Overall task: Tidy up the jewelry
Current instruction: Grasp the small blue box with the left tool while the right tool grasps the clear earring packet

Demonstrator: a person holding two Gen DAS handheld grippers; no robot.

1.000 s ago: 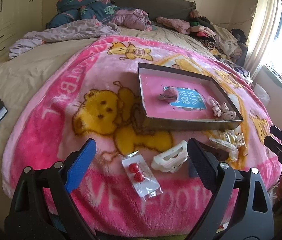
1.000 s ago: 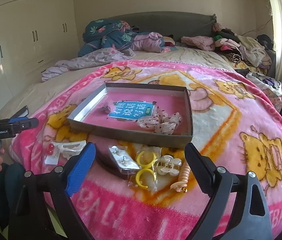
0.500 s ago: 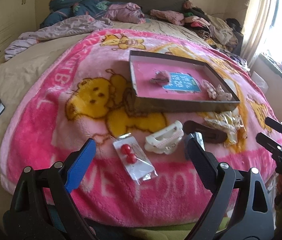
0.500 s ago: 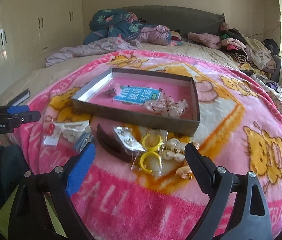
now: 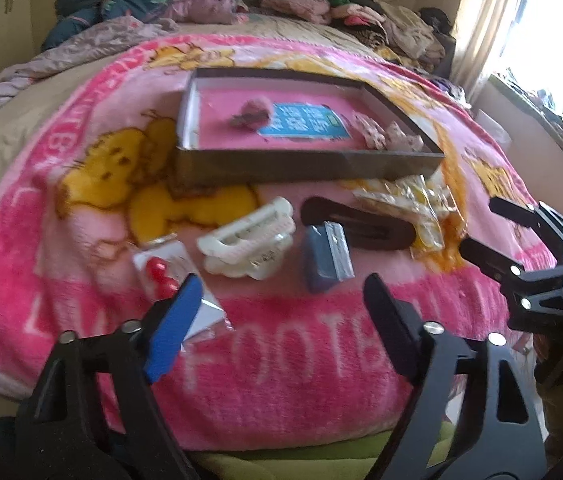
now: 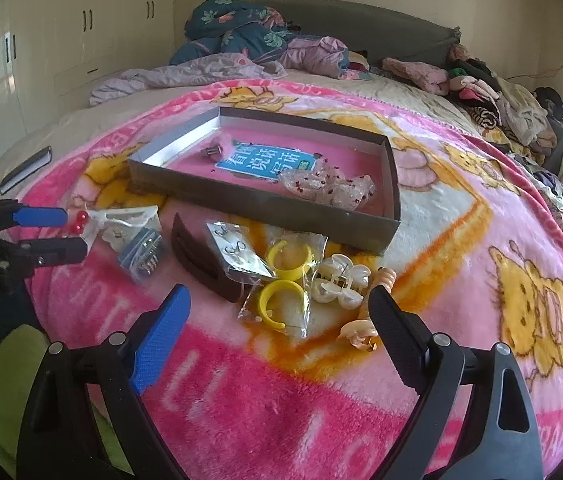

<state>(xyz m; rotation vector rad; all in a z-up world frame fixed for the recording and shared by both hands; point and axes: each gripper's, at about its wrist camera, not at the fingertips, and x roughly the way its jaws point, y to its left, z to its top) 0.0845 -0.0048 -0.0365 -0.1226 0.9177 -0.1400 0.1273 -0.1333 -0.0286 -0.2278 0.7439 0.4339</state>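
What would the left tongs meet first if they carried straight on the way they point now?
Probably the blanket just short of the white hair claw, with the bagged red earrings beside the blue finger. Depth is unclear. The left tongs, which have just been closing, hold nothing.

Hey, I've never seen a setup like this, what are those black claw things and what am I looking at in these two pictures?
No robot here: a person holds a hand-held two-finger gripper in each hand, each with a camera looking along its fingers. One picture is from the left gripper, the other from the right gripper. Both are empty; the left one's jaws have just been closing, with nothing between them.

On the pink cartoon-bear blanket lie a shallow grey cardboard box with a pink floor, a white plastic claw hair clip, a clear packet of red bead earrings, a dark brown snap hair clip and bagged yellow plastic rings.
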